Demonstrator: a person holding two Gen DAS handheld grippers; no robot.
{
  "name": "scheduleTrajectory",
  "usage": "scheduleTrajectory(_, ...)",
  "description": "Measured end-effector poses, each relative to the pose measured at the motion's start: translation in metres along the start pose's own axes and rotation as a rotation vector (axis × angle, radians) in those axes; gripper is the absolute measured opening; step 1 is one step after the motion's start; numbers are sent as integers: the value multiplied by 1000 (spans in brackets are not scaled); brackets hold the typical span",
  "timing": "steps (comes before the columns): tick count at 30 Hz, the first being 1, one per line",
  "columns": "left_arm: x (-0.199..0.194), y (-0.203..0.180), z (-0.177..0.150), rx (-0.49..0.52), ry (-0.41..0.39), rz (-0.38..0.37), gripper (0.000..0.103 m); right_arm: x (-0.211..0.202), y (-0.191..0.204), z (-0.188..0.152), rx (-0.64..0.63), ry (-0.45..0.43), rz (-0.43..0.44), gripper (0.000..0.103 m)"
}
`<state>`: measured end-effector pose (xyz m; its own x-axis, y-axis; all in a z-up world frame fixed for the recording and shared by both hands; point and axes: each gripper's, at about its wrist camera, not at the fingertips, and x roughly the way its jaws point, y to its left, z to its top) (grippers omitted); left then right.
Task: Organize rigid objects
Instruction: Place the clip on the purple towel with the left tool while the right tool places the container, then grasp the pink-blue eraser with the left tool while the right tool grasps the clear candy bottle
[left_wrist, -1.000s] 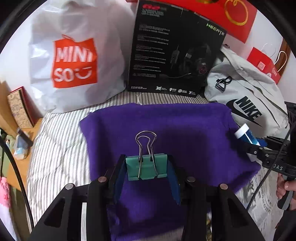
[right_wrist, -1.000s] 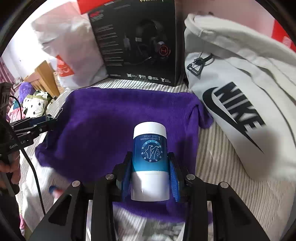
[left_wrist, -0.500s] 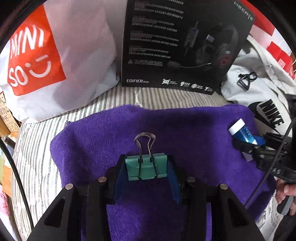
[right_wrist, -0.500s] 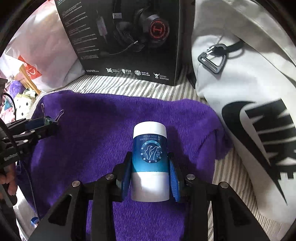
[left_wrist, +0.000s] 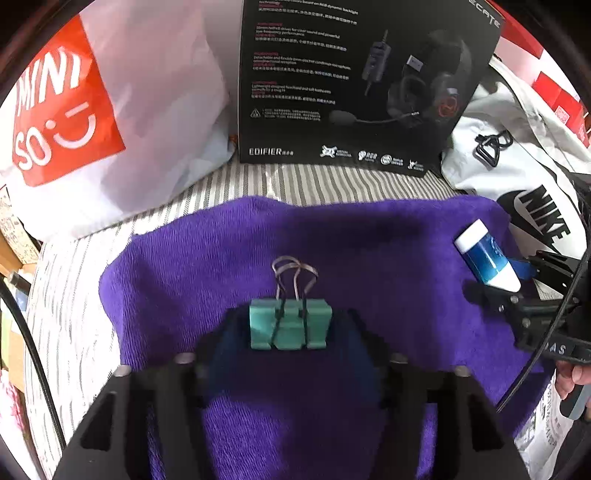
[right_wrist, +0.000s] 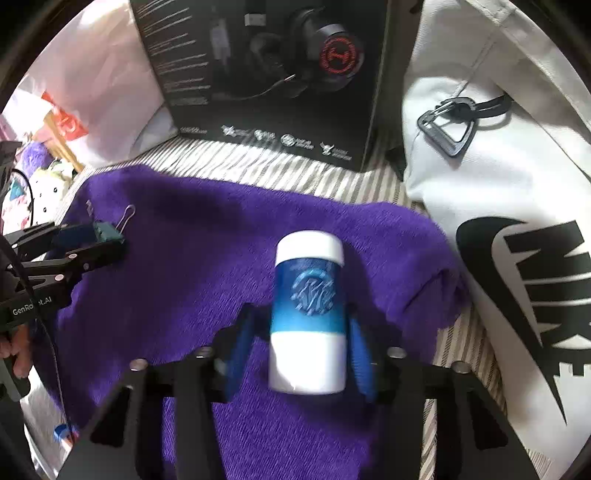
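Striped bedding (left_wrist: 236, 181) with a purple towel (left_wrist: 369, 251) laid flat over it looks like the sorting spot, with a headset box (left_wrist: 362, 81) and bags propped behind. Left claw (left_wrist: 290, 325) has just been opening, its jaws now clear of the green binder clip (left_wrist: 289, 324), which sits on the towel between them, so I'd guess it's being dropped off there. Same deal on the right: the right claw (right_wrist: 308, 343) has just been opening around the blue-and-white bottle (right_wrist: 308, 314), which lies on the towel's right side, well apart from the clip, probably to keep the items spaced.
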<state>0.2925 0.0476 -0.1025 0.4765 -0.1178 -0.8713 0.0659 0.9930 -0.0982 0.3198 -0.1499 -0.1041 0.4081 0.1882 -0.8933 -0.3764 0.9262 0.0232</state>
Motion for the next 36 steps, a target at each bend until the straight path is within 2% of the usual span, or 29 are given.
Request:
scheduleTrajectory(3,-5,2,-8,-5,7,19,63,-4,3,-9,-3,11,-11,59)
scheduleTrajectory(7,-16,6,-25,-25,20,13,63,-24,3,-27,26,7,17,59)
scheduleTrajectory(13,-59,5,-59,-42,-21,-17,63,-77,7,-62,63,-59,42,61)
scheduleTrajectory(17,-92,-14,-85,-26,-41,-42,64,-110,14,-91,100,-100,38,66)
scheduleTrajectory(21,-118,-25,-112,-23,-52,-73,66,-132,20,-123,131,-117,41,66)
scheduleTrajectory(27,-120,-35,-143,-3,-17,-66,68,-143,22,-166,203,-105,71,66)
scheduleTrajectory(33,-98,-46,-150,21,36,-68,68,-156,22,-197,280,-119,112,66)
scheduleTrajectory(36,-87,-50,-149,11,61,-59,67,-160,23,-204,276,-119,96,66)
